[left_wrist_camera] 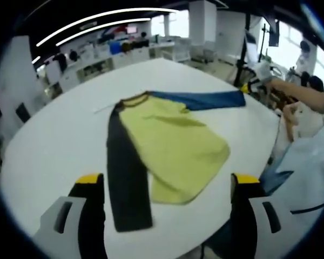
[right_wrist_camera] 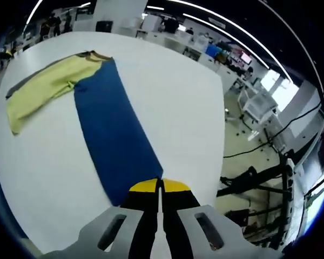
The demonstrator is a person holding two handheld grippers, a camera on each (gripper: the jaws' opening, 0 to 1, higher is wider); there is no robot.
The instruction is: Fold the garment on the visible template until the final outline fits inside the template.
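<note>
A long-sleeved garment lies flat on the round white table (left_wrist_camera: 54, 145). Its body is yellow (left_wrist_camera: 173, 145), one sleeve black (left_wrist_camera: 127, 172), the other blue (left_wrist_camera: 205, 100). The black sleeve runs straight down beside the body. The blue sleeve (right_wrist_camera: 116, 135) stretches out sideways from the collar. My left gripper (left_wrist_camera: 167, 181) hovers open above the hem, a finger on each side of the garment. My right gripper (right_wrist_camera: 161, 186) is shut on the cuff of the blue sleeve; it appears in the left gripper view as a yellow tip (left_wrist_camera: 244, 88) at the sleeve's end.
A thin pale strip (left_wrist_camera: 105, 107) lies on the table by the collar. The person's arm (left_wrist_camera: 302, 96) and light clothing (left_wrist_camera: 308, 162) are at the table's right edge. Desks and chairs (right_wrist_camera: 259, 108) stand beyond the table.
</note>
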